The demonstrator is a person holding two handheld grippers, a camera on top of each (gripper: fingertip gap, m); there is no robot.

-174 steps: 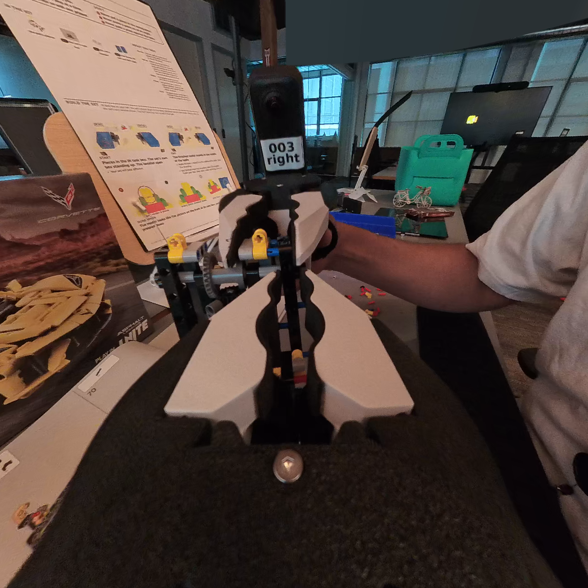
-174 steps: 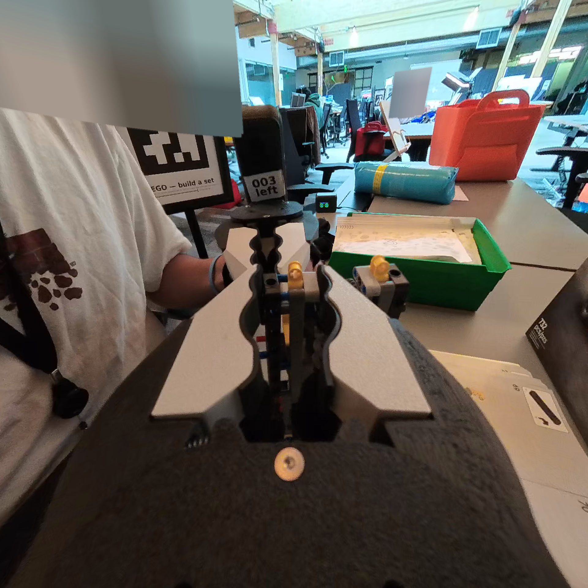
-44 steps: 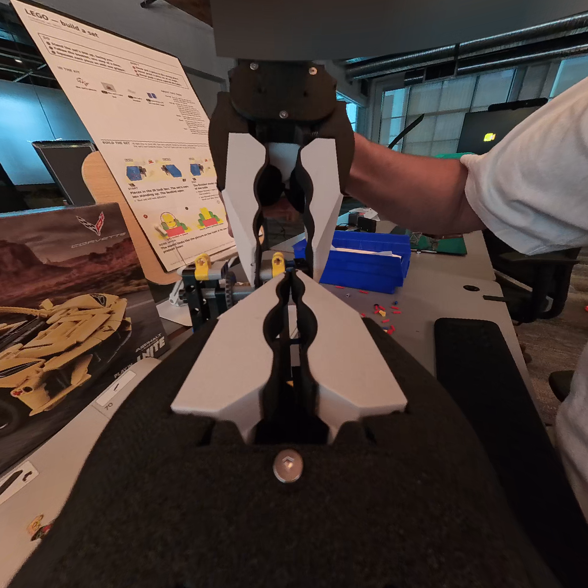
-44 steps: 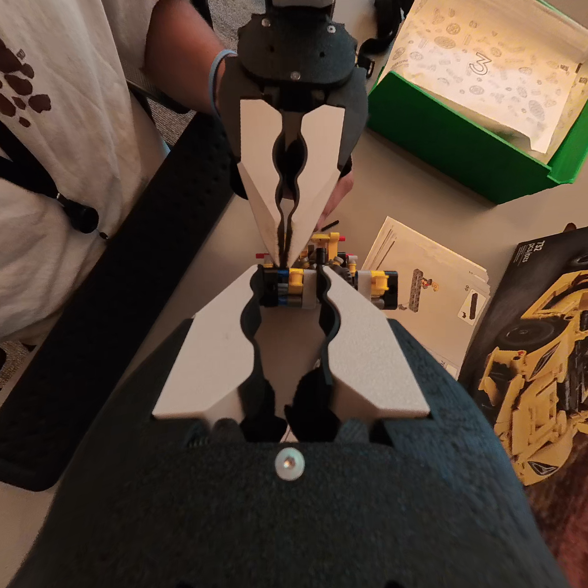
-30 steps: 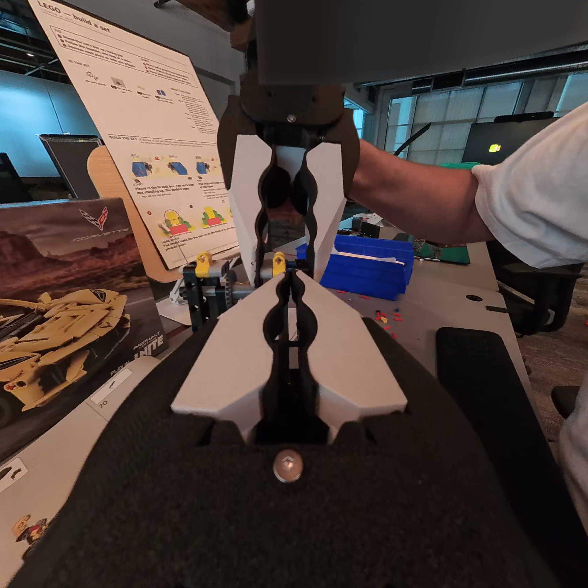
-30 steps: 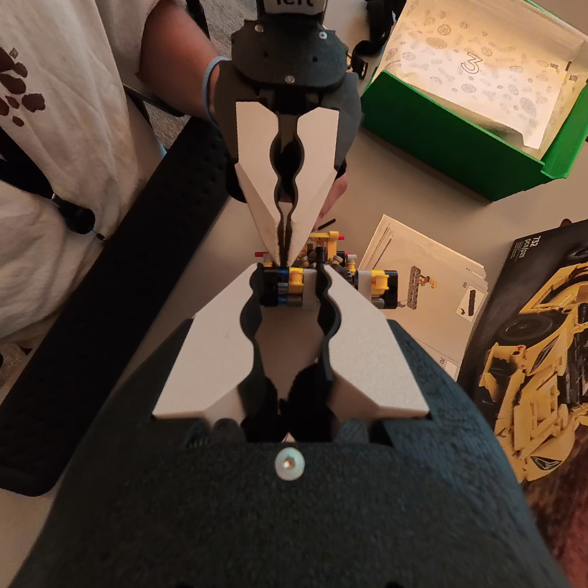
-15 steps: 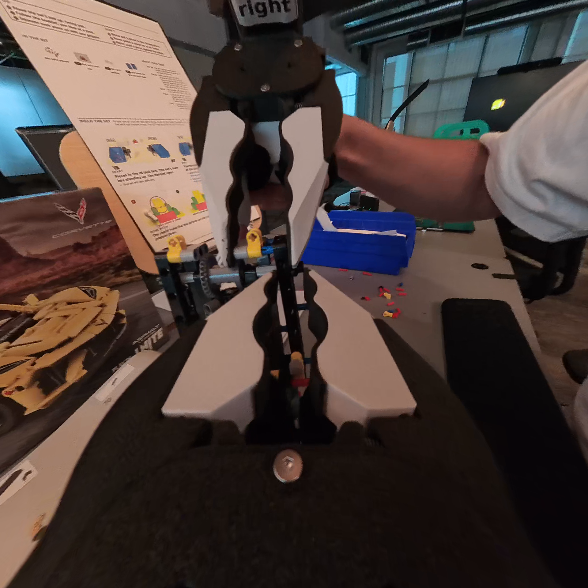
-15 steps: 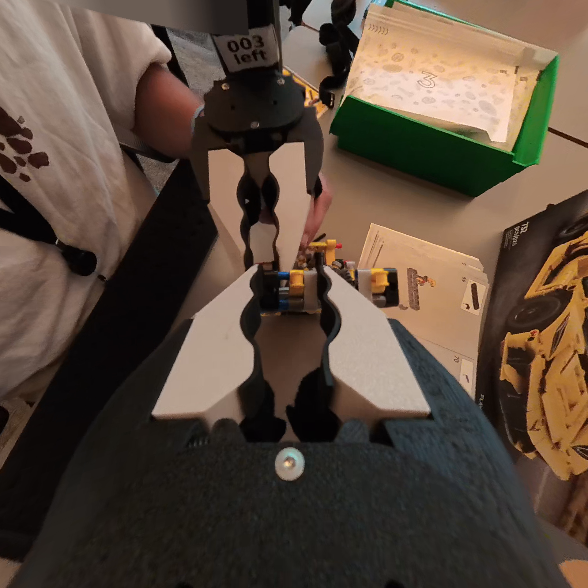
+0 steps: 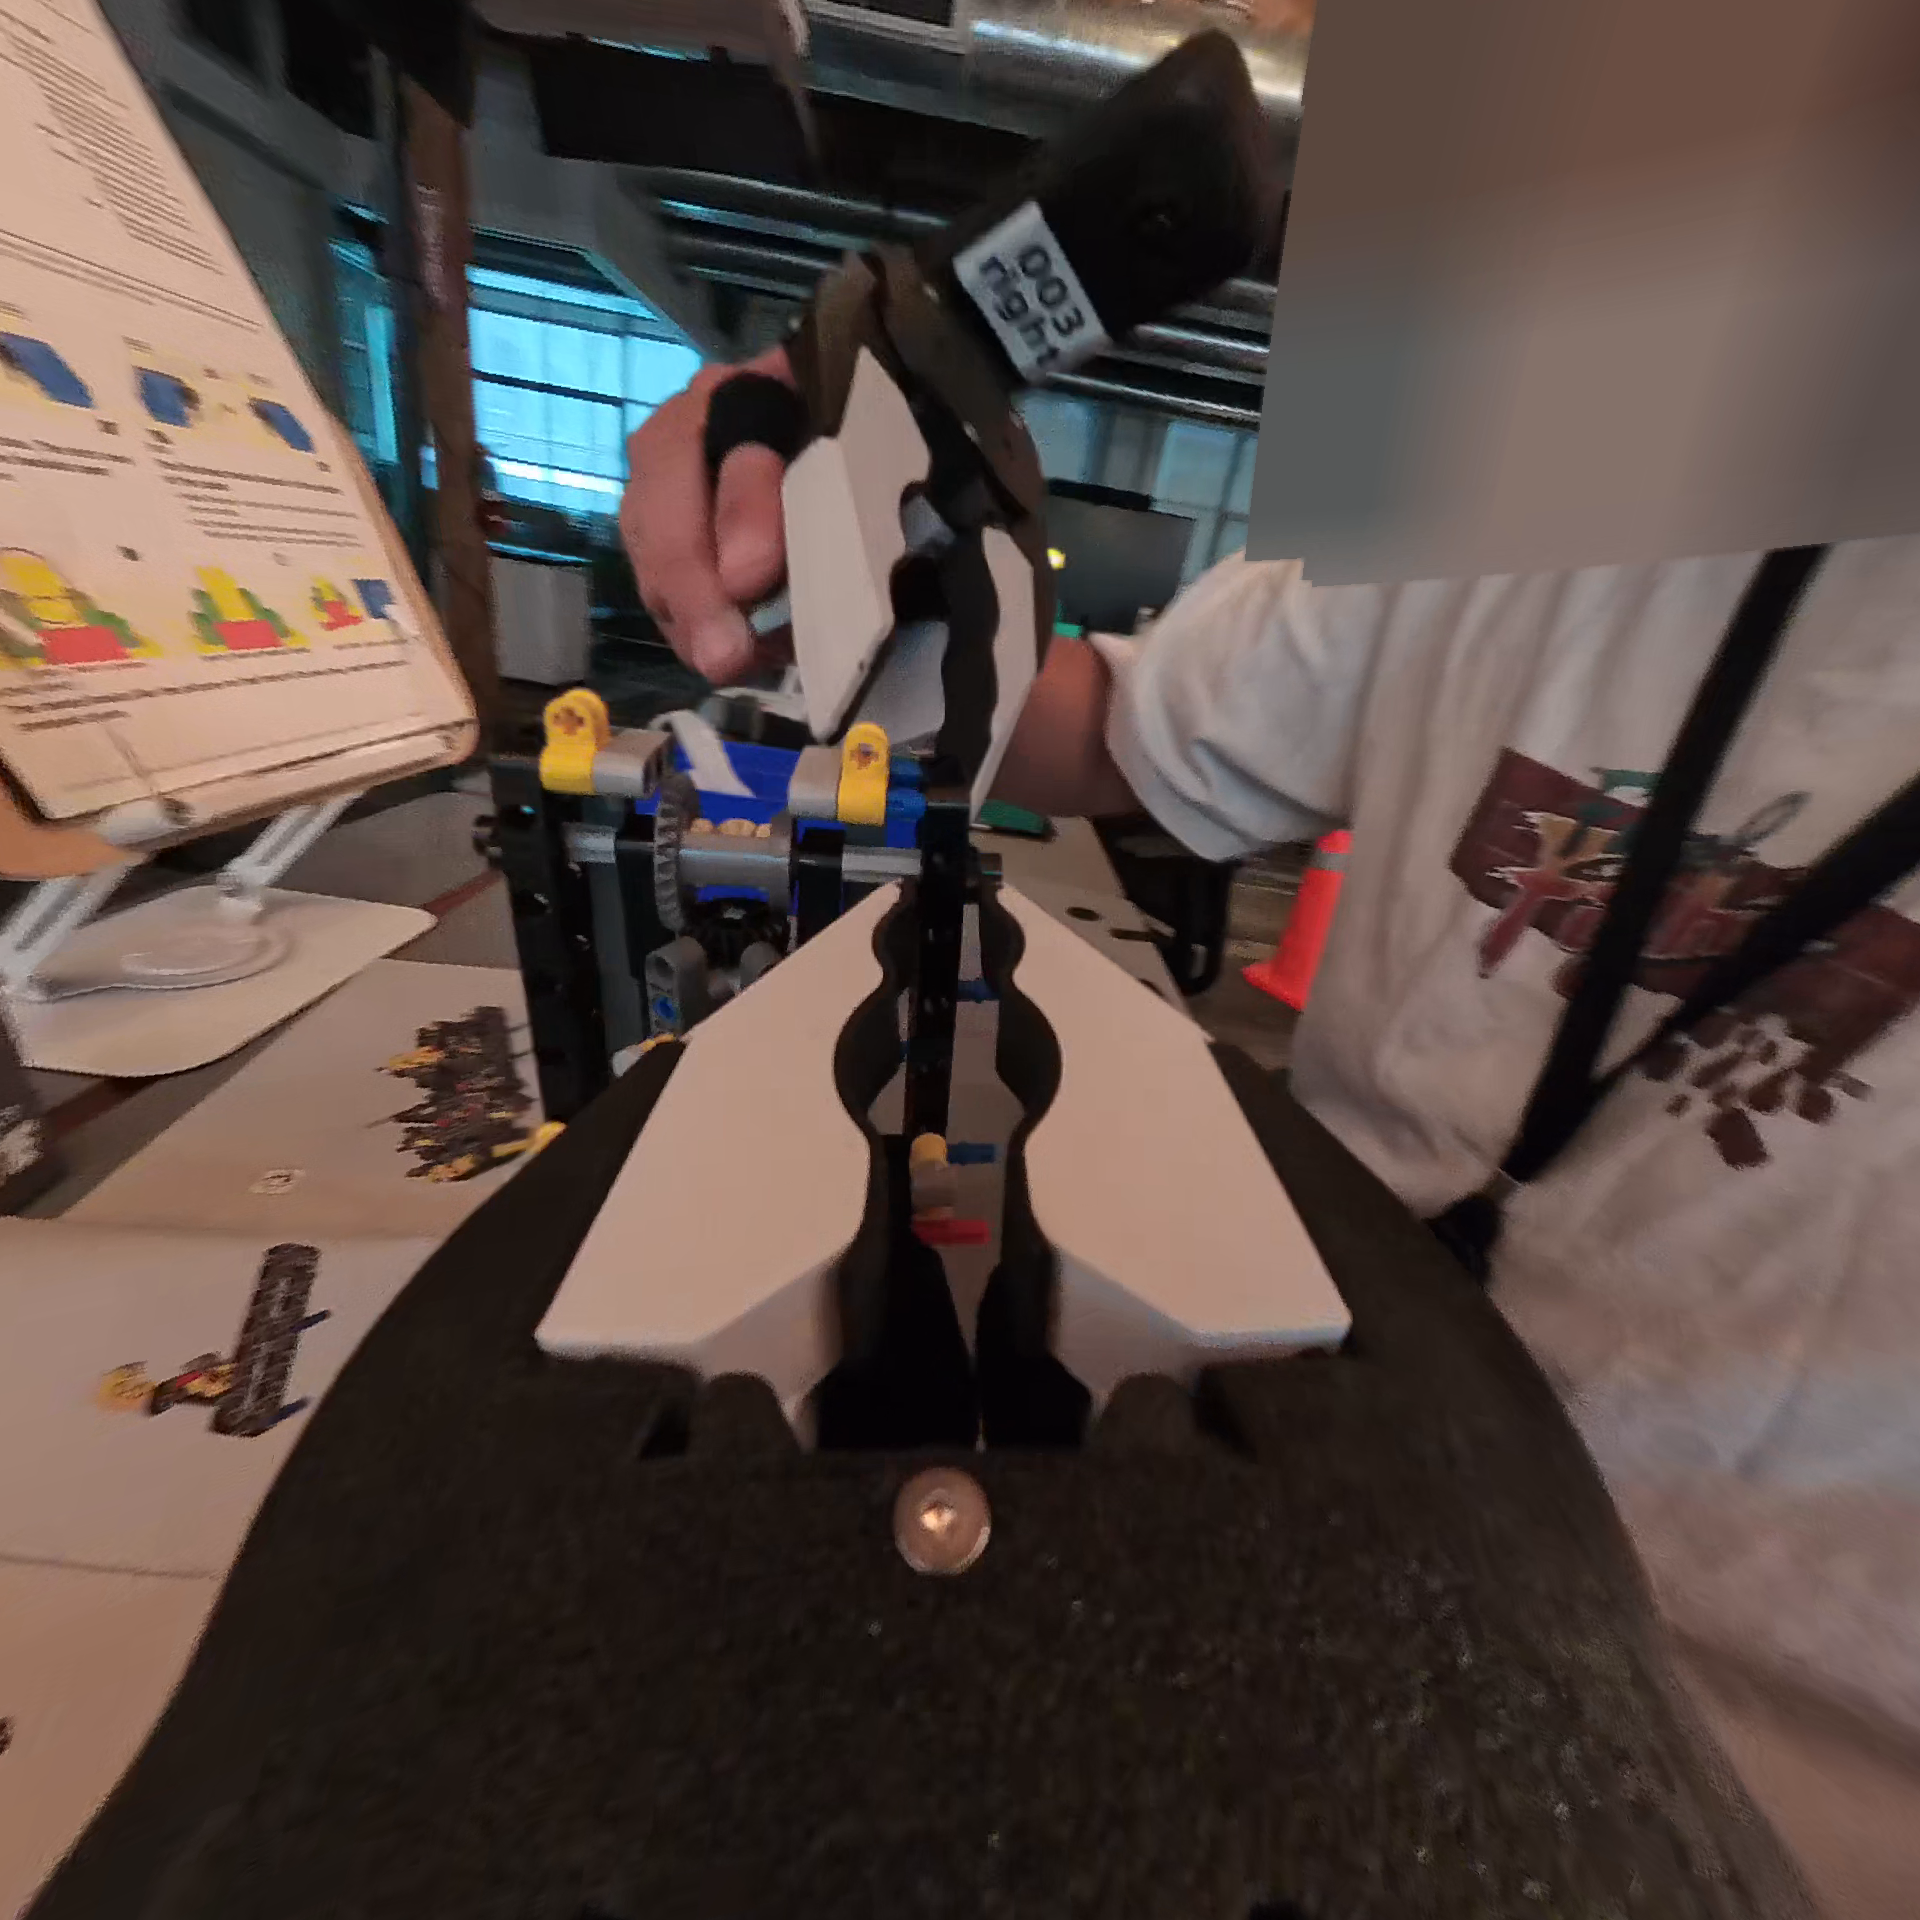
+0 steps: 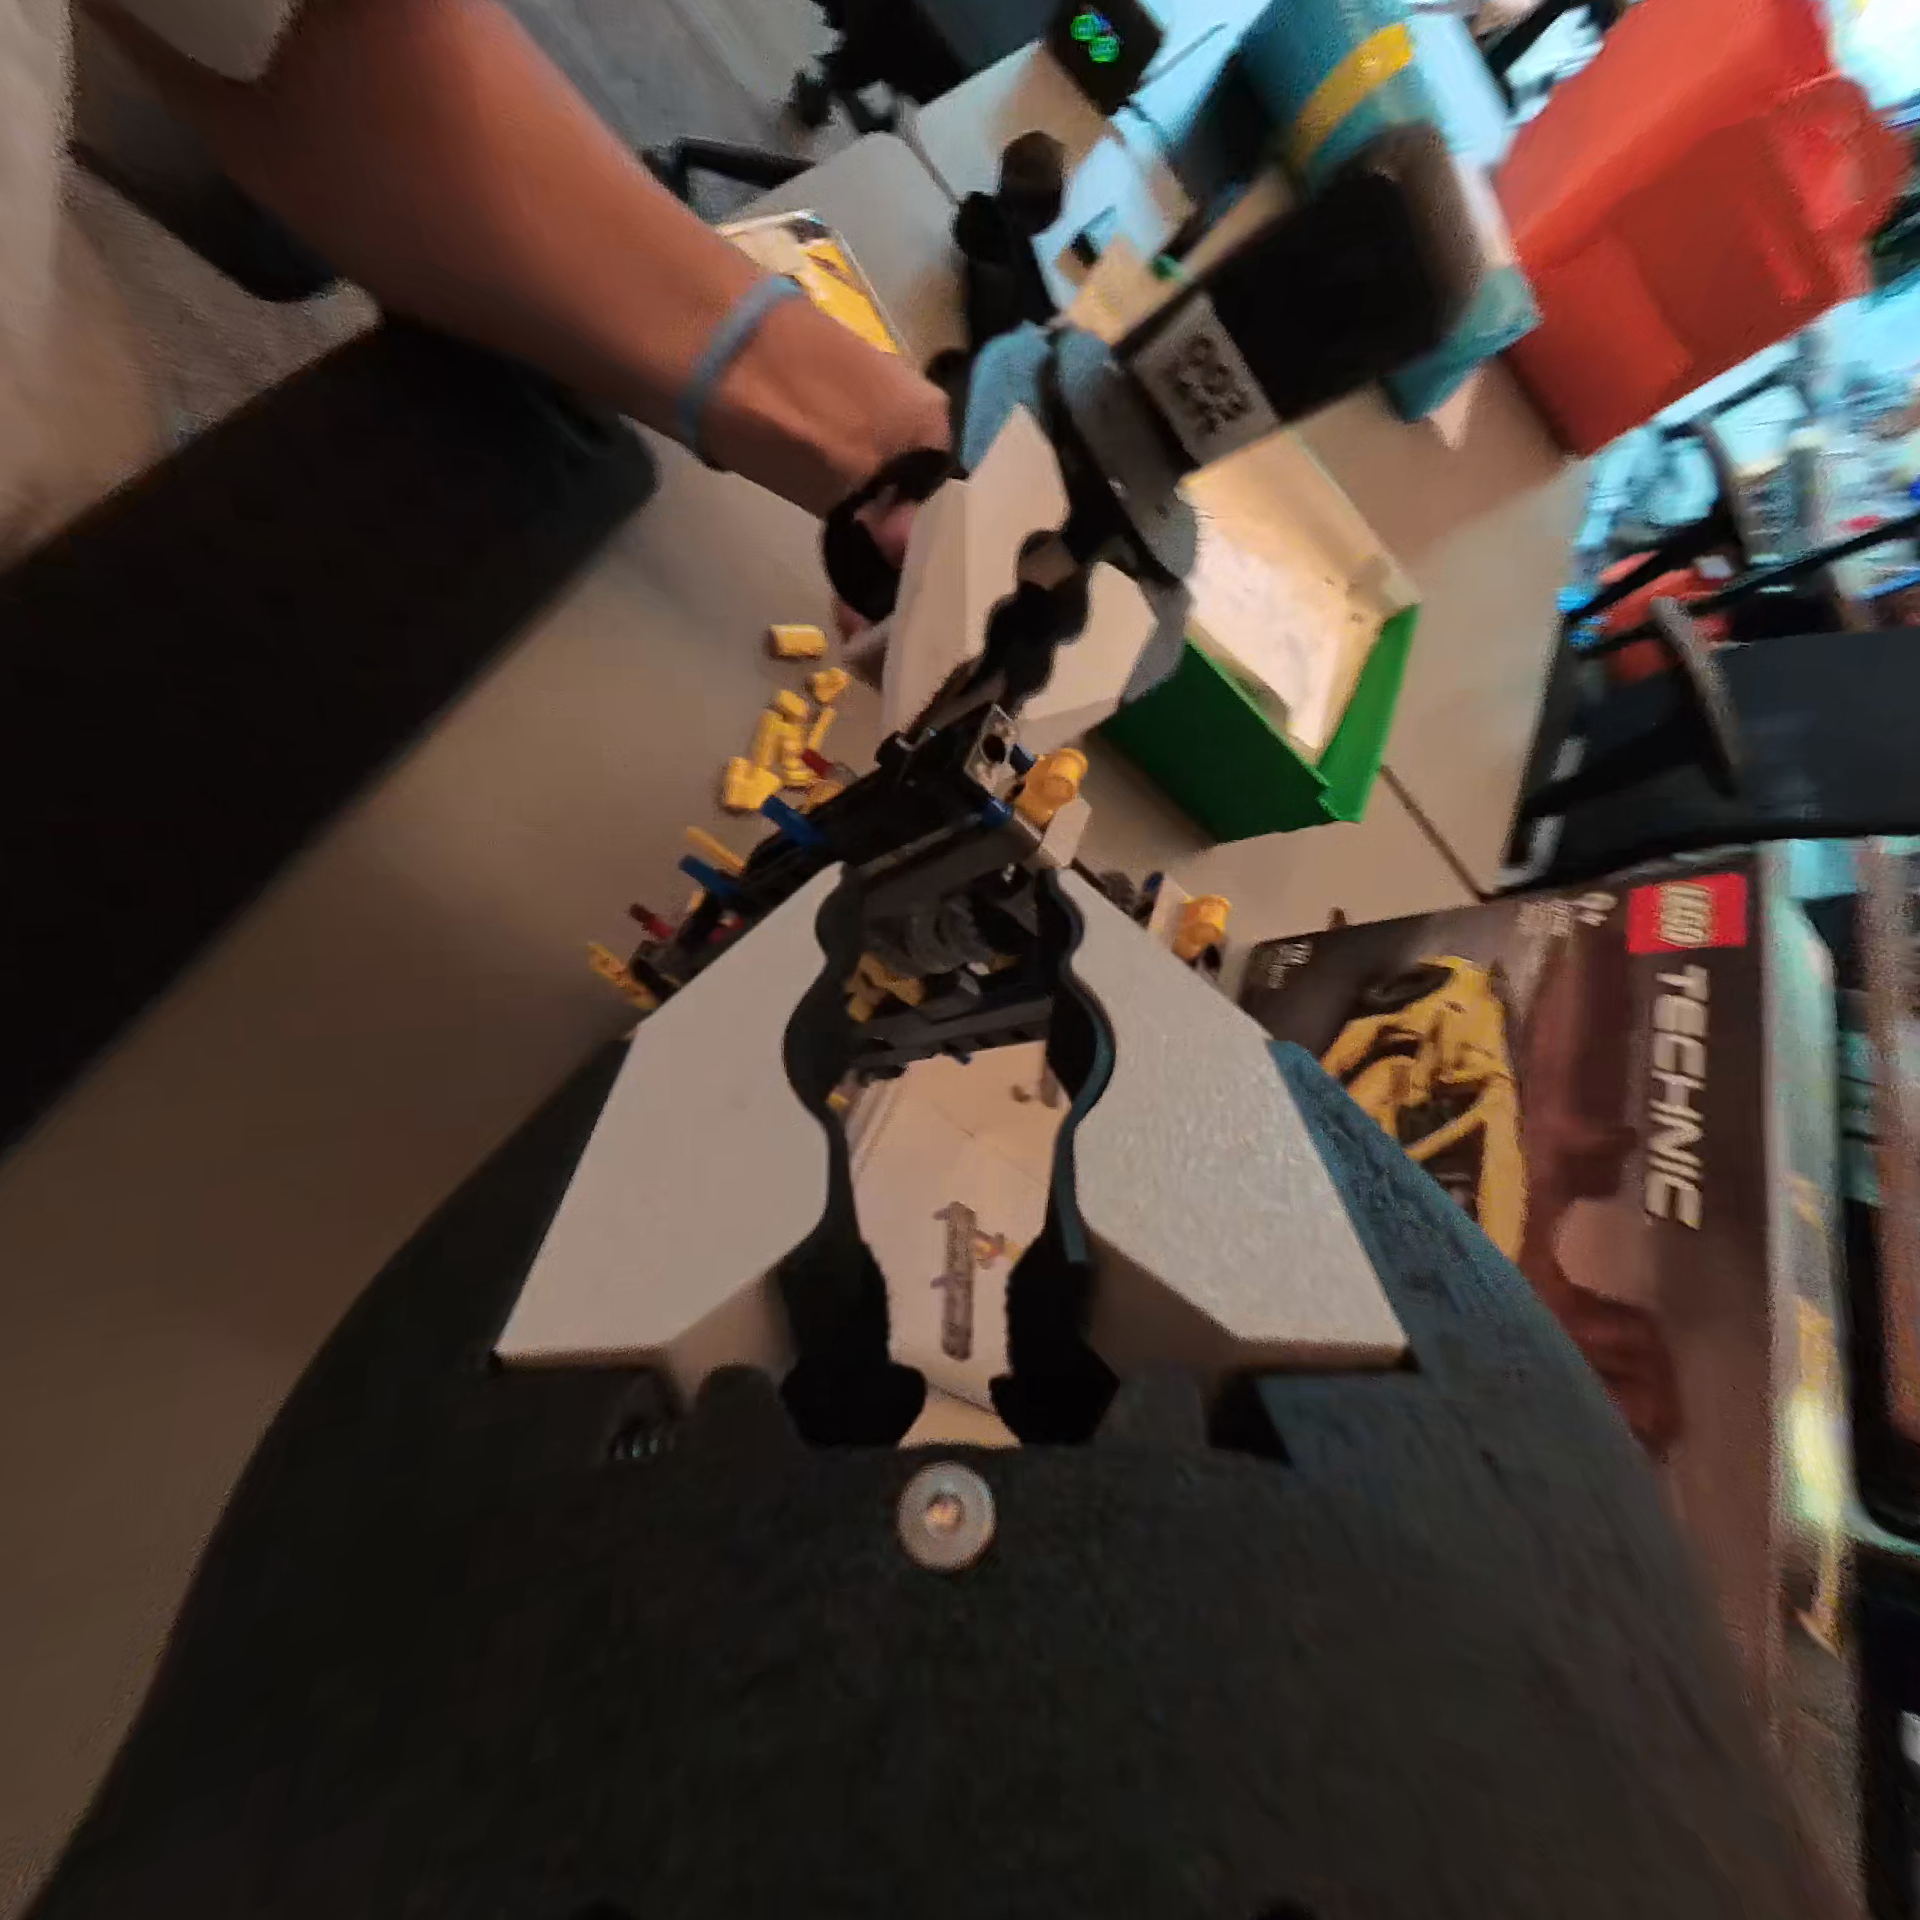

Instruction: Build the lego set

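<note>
Lego frame [image 9: 727, 831] hangs above the counter [image 10: 343, 935], so both tongs can work it in the air. Left tongs [image 9: 940, 935] are clenched on its black upright beam, steadying it. Right tongs [image 10: 945, 925] straddle the geared end, seemingly gripping it, tilted steeply downward from above; left wrist level, pointing forward.

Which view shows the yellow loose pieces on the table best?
The right wrist view: the yellow loose pieces lie scattered on the table beside the Lego assembly. The left wrist view doesn't show them.
</note>
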